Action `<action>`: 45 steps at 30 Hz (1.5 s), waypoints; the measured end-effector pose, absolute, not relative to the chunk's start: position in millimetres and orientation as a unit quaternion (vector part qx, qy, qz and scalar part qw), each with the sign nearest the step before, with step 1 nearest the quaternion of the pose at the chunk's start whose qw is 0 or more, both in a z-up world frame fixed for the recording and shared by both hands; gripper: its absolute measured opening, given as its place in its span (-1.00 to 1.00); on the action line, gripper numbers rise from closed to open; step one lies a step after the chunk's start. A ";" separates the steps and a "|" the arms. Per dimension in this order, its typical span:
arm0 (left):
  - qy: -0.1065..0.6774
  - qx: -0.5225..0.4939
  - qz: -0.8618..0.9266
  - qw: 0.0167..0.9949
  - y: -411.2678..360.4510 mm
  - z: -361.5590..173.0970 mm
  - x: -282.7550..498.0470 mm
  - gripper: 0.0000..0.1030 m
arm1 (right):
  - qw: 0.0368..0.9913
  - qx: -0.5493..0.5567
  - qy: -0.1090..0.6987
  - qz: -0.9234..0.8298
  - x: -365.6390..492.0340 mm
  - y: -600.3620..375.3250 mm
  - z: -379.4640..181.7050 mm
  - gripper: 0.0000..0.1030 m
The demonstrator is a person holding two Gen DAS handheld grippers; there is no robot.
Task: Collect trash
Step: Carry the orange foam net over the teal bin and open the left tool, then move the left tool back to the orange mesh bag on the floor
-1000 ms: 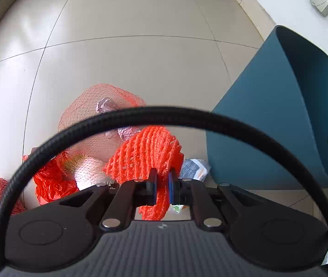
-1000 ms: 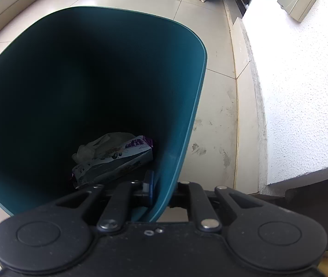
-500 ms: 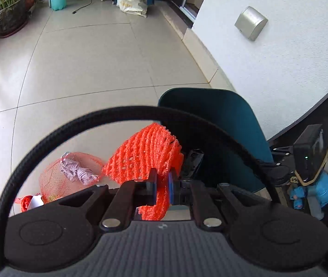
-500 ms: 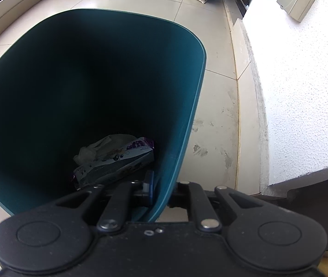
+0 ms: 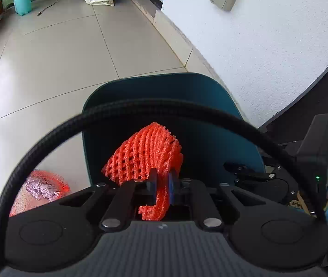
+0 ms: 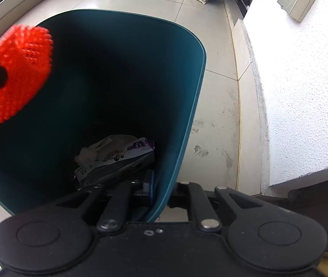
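Over the mouth of the teal bin (image 5: 210,106), the left tongs (image 5: 161,182) are now carrying the orange foam net (image 5: 145,157), clamped shut on its lower edge. A second ago this net was hanging above the floor beside the pile of remaining rubbish; the bin was then off to the side. The net is now appearing in the right wrist view (image 6: 14,69) at the bin's far rim, above the opening and not yet inside.

The right tongs (image 6: 161,191) are pinching the near wall of the bin (image 6: 187,92), closed on its rim and unmoved over the same interval, so the container is being held steady and tilted towards the incoming item. At its bottom a printed wrapper (image 6: 115,159) is already lying.

Assessment: the transport step is nearly complete and release over the opening is the step due. On the floor, a red mesh bag (image 5: 41,184) with crumpled foil inside is remaining for later collection.
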State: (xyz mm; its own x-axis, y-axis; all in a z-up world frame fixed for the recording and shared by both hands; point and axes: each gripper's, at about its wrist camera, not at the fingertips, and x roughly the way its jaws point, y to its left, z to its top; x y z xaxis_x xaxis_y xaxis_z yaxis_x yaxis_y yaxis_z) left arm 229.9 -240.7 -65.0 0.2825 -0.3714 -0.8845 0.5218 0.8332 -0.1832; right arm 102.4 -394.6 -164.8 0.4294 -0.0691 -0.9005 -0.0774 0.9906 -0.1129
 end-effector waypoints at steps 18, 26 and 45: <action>0.598 0.127 -0.264 0.746 -273.6 -152.3 249.0 -0.69 | 0.844 -0.061 0.532 0.004 100.7 -396.8 -165.2 -0.81; 0.568 0.114 -0.280 0.766 -267.4 -139.4 239.9 0.26 | 0.844 -0.058 0.532 0.005 100.9 -398.3 -164.2 -0.81; 0.494 0.060 -0.274 0.823 -178.8 -60.1 196.5 0.57 | 0.842 -0.065 0.536 0.001 102.8 -392.7 -165.0 -0.81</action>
